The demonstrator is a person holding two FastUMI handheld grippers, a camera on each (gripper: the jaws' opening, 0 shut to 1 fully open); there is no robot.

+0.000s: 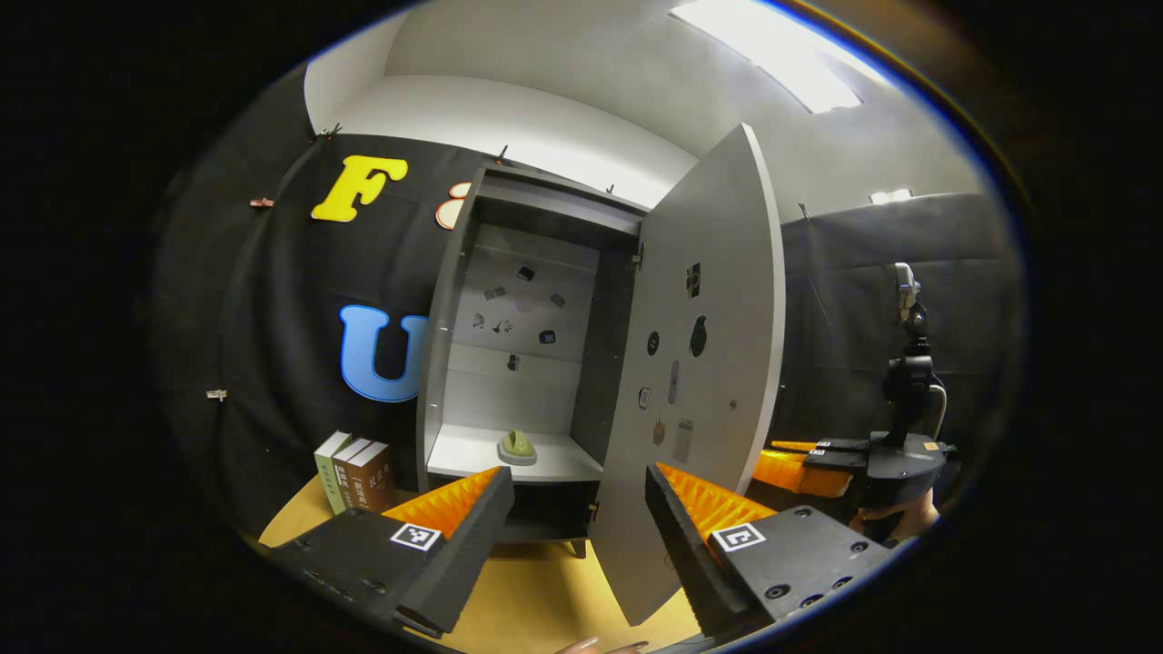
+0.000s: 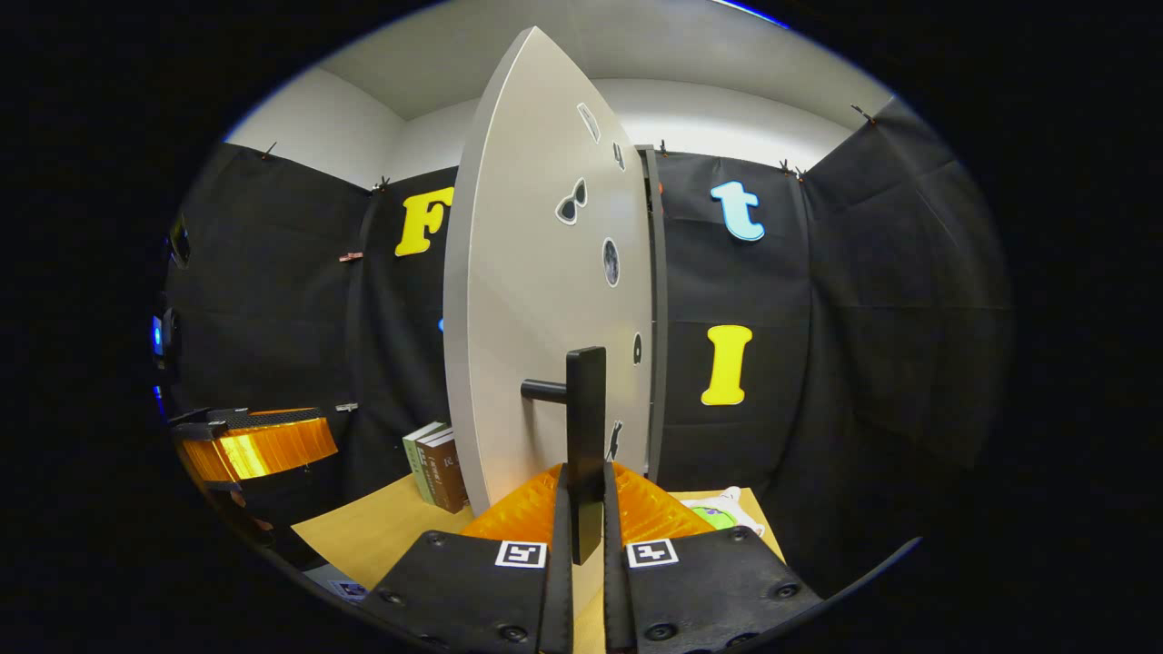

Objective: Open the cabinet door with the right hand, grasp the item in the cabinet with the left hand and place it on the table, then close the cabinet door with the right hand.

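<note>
**Door held wide, left reach next**

The right gripper (image 2: 581, 509) is clenched on the black bar handle (image 2: 586, 436) of the tall grey cabinet door (image 2: 536, 300), which stands swung open. The left gripper (image 1: 577, 509) hangs released before the grey cabinet (image 1: 454, 300), well apart from the small green item (image 1: 518, 445) on its white shelf (image 1: 463, 459). I judge the reach should go in straight and low, clearing the door edge, while the right holds steady. One item, one door; three upright books (image 1: 354, 472) stand beside the cabinet on the yellow wooden table (image 1: 536, 590).
</note>
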